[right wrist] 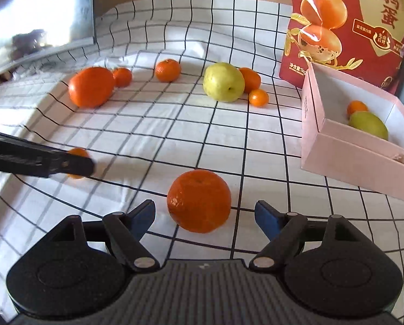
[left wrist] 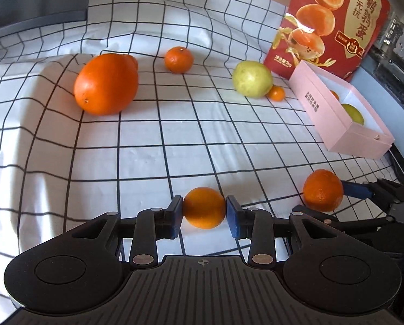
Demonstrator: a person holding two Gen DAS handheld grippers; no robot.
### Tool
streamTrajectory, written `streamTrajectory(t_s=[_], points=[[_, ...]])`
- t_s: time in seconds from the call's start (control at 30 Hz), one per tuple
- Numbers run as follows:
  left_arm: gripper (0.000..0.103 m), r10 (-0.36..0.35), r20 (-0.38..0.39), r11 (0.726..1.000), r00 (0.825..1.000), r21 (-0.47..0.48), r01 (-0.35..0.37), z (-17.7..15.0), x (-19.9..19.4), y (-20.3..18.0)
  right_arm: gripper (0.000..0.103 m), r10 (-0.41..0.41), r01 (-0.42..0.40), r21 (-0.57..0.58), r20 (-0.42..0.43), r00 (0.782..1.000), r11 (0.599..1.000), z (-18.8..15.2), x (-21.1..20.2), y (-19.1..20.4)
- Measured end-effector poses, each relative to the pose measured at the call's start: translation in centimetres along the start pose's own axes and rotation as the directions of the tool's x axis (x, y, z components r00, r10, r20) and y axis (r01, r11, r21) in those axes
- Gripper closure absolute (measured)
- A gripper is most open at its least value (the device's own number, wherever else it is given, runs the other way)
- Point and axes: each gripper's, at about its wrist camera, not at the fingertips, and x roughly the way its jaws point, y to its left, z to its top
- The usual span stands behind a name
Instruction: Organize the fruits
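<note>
Slippage is the main risk: left gripper (left wrist: 204, 211) clamps a small round orange mandarin (left wrist: 204, 207) near its pad tips, so it may roll out. Right gripper (right wrist: 204, 216) stands spread around a larger dimpled tangerine (right wrist: 199, 201), far from the pink cardboard box (right wrist: 364, 159).

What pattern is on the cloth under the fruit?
White cloth with a black grid of squares, clearest in the left wrist view.
</note>
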Motion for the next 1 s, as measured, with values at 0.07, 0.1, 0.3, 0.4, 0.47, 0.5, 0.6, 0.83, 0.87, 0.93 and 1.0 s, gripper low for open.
streamTrajectory(t_s=[0.07,0.1,0.3,0.4,0.47,0.5,0.6,0.83,0.87,0.93,1.0], points=[[0.064,0.000,-0.002,1.000,1.000,0.002,0.000,0.0,0.0,-0.1,0.017,-0.011,0.011,0.000,0.009,1.000,1.000,0.0,0.0,0.0],[0.064,0.000,-0.002,1.000,1.000,0.002,0.000,0.1,0.0,-0.1,0.016,-0.017,0.017,-0.008,0.012,1.000,1.000,-0.1,0.0,0.0],[0.064,-0.001,-0.005,1.000,1.000,0.007,0.001,0.0,0.4,-0.5,0.004,-0.009,0.010,0.041,-0.006,1.000,0.999,-0.2,0.4,-1.1],[0.064,0.007,-0.004,1.000,1.000,0.017,-0.007,0.0,0.4,-0.7,0.000,-0.001,0.001,0.036,-0.009,1.000,0.999,-0.4,0.5,-1.3],[0.064,0.009,-0.006,1.000,1.000,0.007,-0.009,0.1,0.5,-0.7,0.000,0.000,0.001,0.036,-0.009,1.000,0.999,-0.5,0.5,-1.3],[0.064,0.006,-0.007,1.000,1.000,-0.002,-0.006,0.1,0.5,-0.6,0.000,-0.002,0.002,0.042,-0.012,1.000,0.999,-0.4,0.5,-1.2],[0.064,-0.008,-0.009,1.000,1.000,-0.017,0.008,0.2,0.5,-0.2,0.000,-0.008,0.010,0.050,-0.023,1.000,0.999,-0.3,0.5,-1.1],[0.064,-0.022,0.017,1.000,1.000,-0.015,0.022,-0.2,0.3,0.0,0.002,0.002,-0.002,0.034,-0.019,1.000,0.999,0.3,0.9,-1.1],[0.064,-0.018,0.020,1.000,1.000,-0.002,0.018,-0.3,0.3,-0.2,0.009,0.004,-0.004,0.034,-0.009,1.000,0.999,0.4,0.9,-1.0],[0.064,-0.006,0.024,1.000,1.000,0.024,0.006,-0.5,0.2,-0.6,0.025,0.017,-0.017,0.019,-0.001,1.000,1.000,0.7,0.7,-0.7],[0.063,0.007,0.030,0.998,1.000,0.055,-0.008,-0.6,0.2,-0.9,0.049,0.018,-0.018,0.005,0.010,1.000,1.000,1.0,0.4,-0.3]])
